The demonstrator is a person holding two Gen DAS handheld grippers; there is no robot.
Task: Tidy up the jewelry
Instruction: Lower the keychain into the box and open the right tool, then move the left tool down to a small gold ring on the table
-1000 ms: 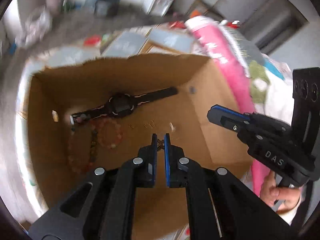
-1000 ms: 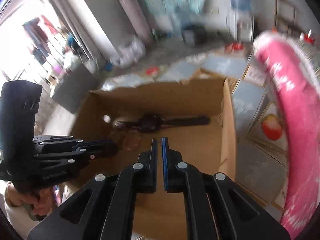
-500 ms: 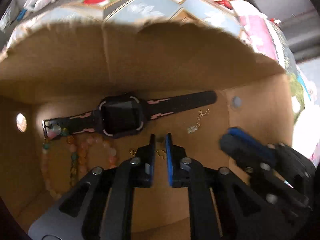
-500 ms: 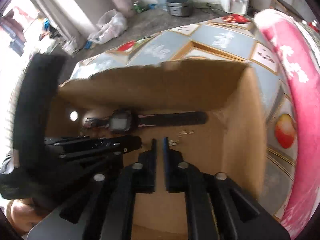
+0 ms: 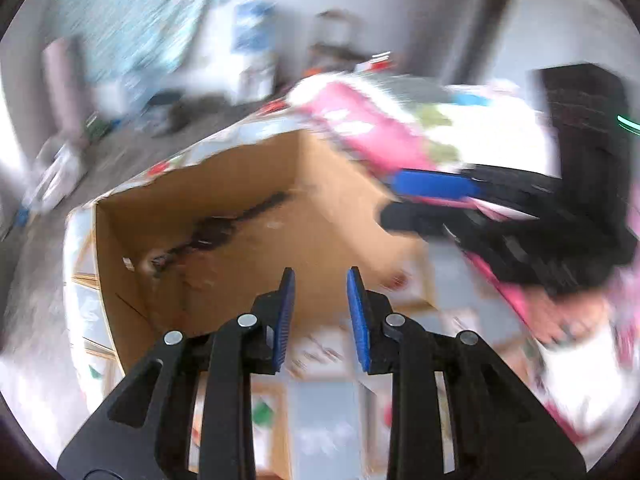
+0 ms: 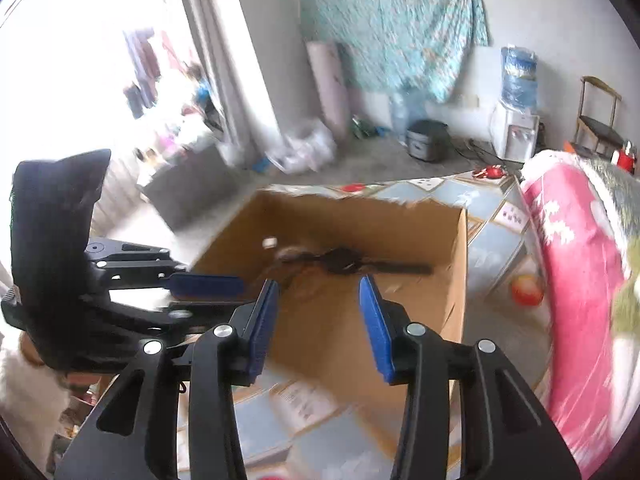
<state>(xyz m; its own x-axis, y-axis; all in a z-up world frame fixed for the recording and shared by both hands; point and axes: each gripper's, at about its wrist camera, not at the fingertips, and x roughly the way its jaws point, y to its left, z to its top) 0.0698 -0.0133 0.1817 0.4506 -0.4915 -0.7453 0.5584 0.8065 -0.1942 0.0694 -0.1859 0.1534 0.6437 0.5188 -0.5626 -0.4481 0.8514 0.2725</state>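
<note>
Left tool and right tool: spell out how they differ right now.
The right tool stands wider apart than the left tool, though both are opening. In the right wrist view the left tool lies on its side, one blue pad above the other, while the right tool's own pads stand side by side. Shared: black frames, blue pads, nothing between them, both drawn back from the cardboard box.

Left wrist view looks forward and down along its own fingers (image 5: 286,300) from above the near edge of the cardboard box (image 5: 248,168), close in and badly blurred. The right wrist view sits just beside it, further right, aiming a little flatter over the same box (image 6: 460,264) toward the far wall. Both share the box interior with the dark watch (image 5: 224,232) (image 6: 340,260), the patterned surface (image 5: 328,420) (image 6: 492,240), and each catches the other gripper.
</note>
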